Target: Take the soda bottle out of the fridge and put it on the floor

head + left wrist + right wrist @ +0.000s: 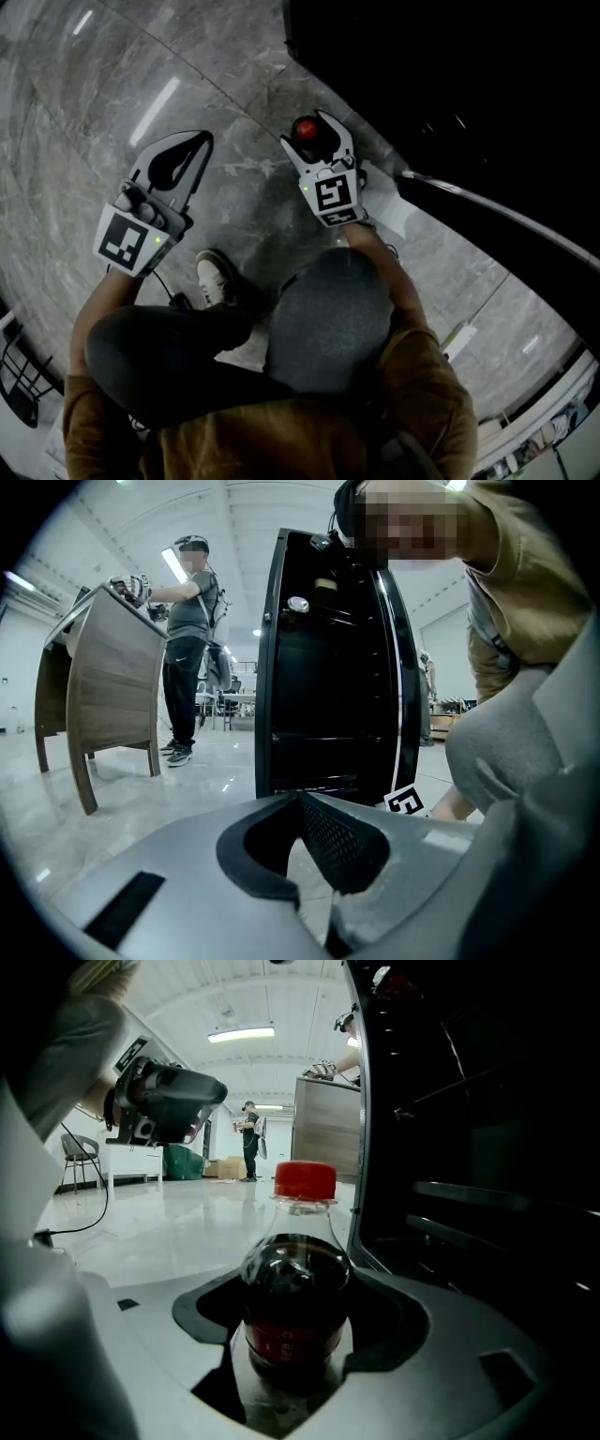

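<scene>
Soda bottle (292,1288) — clamped in right gripper (314,127) jaws beside fridge (450,75) | left gripper (199,141) jaws together, empty

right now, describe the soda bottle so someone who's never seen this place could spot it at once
Find the tall black fridge standing open on the grey marble floor. Just in front of it, low down, the right gripper is shut round a clear soda bottle. It is the only thing here with a red cap and dark drink inside.
</scene>
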Tool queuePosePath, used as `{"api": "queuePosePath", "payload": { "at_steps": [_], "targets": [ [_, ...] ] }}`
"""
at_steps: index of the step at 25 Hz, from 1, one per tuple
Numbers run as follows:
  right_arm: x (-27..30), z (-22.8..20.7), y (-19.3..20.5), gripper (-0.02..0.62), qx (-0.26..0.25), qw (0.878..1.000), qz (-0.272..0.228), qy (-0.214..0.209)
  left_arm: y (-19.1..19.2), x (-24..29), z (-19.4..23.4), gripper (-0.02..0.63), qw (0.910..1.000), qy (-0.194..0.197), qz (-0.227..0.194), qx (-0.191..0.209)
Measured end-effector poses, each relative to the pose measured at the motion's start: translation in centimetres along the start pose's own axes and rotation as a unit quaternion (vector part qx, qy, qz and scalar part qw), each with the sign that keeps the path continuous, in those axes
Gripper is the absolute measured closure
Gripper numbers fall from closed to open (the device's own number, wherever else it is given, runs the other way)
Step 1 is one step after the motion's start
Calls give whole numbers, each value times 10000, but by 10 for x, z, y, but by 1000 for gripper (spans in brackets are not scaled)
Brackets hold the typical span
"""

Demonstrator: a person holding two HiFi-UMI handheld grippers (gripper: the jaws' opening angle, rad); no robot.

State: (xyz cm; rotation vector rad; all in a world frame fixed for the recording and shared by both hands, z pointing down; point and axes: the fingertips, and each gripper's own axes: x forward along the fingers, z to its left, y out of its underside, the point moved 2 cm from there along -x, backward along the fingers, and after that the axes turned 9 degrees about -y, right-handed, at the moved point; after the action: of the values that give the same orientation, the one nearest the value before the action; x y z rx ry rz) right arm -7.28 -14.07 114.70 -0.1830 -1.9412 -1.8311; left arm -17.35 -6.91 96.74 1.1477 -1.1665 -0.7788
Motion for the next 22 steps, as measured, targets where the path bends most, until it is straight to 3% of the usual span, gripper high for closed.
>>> {"api": "queuePosePath", "payload": {
  "at_steps": [11,22],
  "targets": [
    [-5,3,2,291,-131,9998,137,67,-1,1,-7,603,9999,105,-76,-23],
    [-31,9,-5,287,-485,9981,368,114,-3,14,-5,603,9988,125,-367,-306]
  ]
}}
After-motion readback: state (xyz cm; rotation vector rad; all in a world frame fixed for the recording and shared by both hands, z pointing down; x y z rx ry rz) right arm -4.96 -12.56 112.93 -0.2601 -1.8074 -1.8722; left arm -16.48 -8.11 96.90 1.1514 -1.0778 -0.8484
